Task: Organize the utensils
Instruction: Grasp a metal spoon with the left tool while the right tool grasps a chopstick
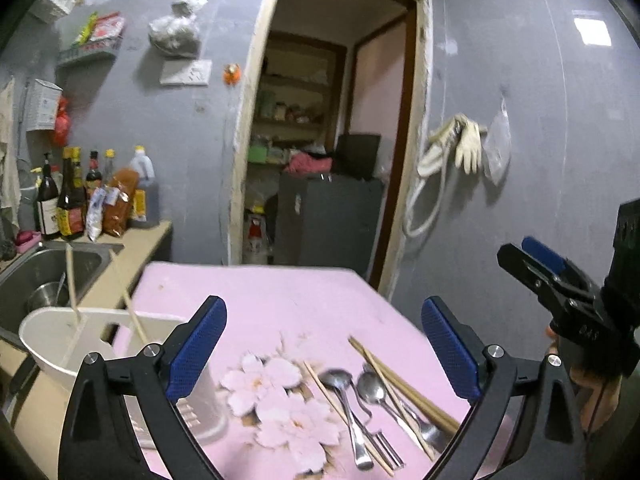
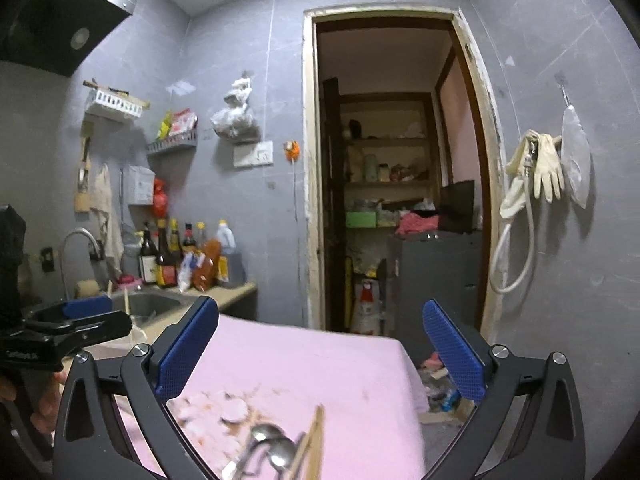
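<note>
1. Left hand-held gripper (image 1: 324,354) released, blue pads spread wide with nothing between them, above the pink flowered bench (image 1: 280,300).
2. Right hand-held gripper (image 2: 320,354) likewise released and empty; in the left wrist view seen only partly at the right edge, its body cut off by the frame.
3. Utensils lying loose on the near part of the bench: two spoons (image 1: 360,392), a fork (image 1: 386,448) partly under them, and several wooden chopsticks (image 1: 404,380) crossing the pile; lower ends hidden behind the left gripper's arm.
4. Same pile in the right wrist view blurred and cut by the bottom edge; exact count impossible to tell.
5. White utensil holder (image 1: 60,344) at the bench's left edge, beside the sink (image 1: 44,264), with two chopsticks (image 1: 72,280) standing tilted in it; base hidden behind the gripper finger.
6. Holder's compartments hard to make out.
7. Part of a person's hand (image 1: 596,396) visible beneath the right gripper.
</note>
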A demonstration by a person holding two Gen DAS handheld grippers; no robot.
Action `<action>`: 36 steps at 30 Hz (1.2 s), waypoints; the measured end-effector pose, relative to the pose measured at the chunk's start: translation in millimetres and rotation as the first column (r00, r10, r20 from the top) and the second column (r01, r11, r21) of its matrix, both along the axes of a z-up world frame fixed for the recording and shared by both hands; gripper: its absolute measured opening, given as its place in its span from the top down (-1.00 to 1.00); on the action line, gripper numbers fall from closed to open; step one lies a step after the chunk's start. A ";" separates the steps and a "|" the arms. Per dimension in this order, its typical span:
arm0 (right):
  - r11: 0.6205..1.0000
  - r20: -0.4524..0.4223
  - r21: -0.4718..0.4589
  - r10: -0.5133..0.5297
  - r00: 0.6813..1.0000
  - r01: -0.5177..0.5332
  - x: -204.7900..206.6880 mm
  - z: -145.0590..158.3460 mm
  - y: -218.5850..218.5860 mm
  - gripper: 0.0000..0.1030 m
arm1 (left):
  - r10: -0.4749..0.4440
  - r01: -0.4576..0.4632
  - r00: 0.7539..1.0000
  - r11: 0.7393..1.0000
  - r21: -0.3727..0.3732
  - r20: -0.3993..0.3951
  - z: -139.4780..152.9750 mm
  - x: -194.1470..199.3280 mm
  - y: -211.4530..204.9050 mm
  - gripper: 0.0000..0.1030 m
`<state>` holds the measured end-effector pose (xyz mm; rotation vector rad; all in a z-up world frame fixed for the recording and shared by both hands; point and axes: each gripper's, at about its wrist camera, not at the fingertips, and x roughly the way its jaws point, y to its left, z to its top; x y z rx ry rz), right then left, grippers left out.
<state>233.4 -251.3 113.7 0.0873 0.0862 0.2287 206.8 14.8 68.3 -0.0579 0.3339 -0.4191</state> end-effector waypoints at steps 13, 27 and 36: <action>0.996 -0.321 -0.087 0.005 0.947 -0.035 34.8 -60.8 -18.5 -0.88 | -0.036 0.068 0.970 0.990 0.127 -0.240 -61.5 26.8 -43.7 -0.84; 0.978 -0.569 -0.077 0.118 0.814 -0.196 80.3 -103.9 -5.1 0.05 | -0.081 0.176 0.866 0.973 0.149 -0.493 -111.1 78.4 -58.7 0.15; 0.958 -0.643 -0.100 0.145 0.752 -0.270 98.4 -117.4 12.0 0.34 | -0.073 0.187 0.806 0.973 0.136 -0.587 -127.8 104.3 -59.6 0.65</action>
